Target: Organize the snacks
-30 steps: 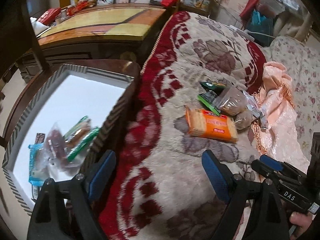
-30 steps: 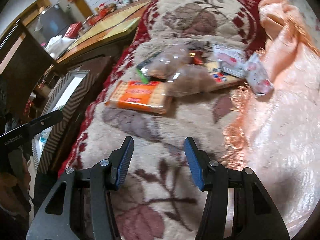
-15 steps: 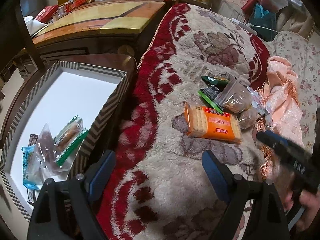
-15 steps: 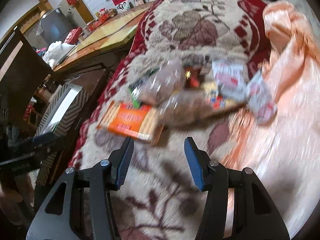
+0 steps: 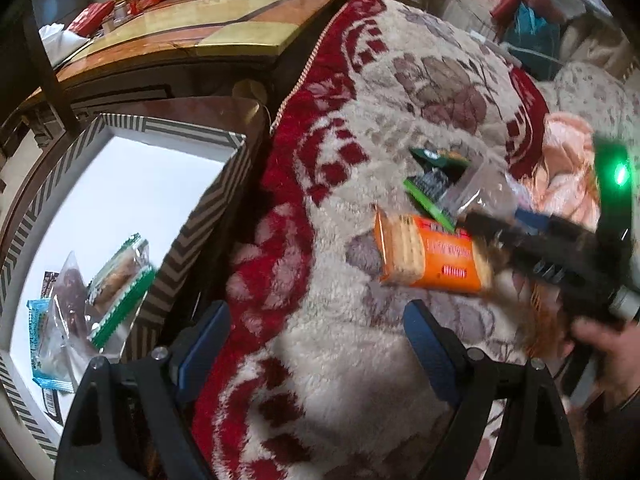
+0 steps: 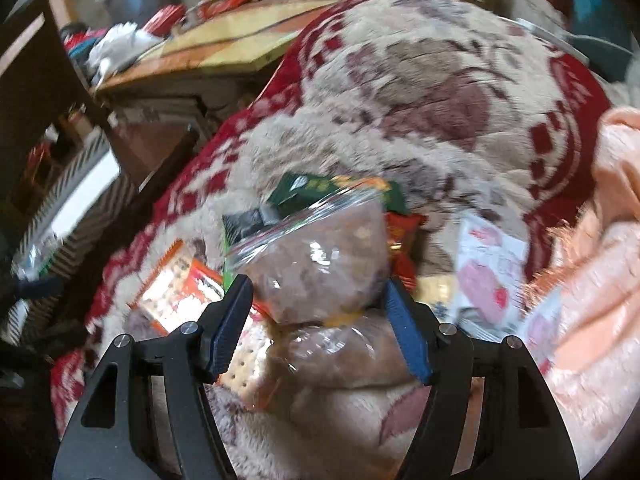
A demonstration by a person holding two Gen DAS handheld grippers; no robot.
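Note:
My right gripper (image 6: 316,330) hangs low over the snack pile on the patterned blanket (image 6: 420,92). Its jaws are opening, with a clear bag of brown snacks (image 6: 320,256) between the pads, which do not visibly press on it. A second clear bag (image 6: 340,356) lies under it, and an orange cracker pack (image 6: 176,288) is at its left. My left gripper (image 5: 316,332) stands open and empty over the blanket's red border, beside the striped box (image 5: 192,240). The cracker pack (image 5: 428,256) lies ahead of it, partly crossed by the right gripper's blurred black frame (image 5: 560,264).
Several wrapped snacks (image 5: 116,280) lie in the box's white bottom. Green packets (image 5: 430,192) and pink-white packets (image 6: 488,276) sit in the pile. A peach cloth (image 6: 600,280) bunches at the right. A wooden table (image 5: 224,28) stands behind. A hand (image 5: 608,344) grips the right tool.
My right gripper has swept forward and rolled onto the pile, and its jaws stand wider, now around the clear bag. The left gripper has hardly shifted.

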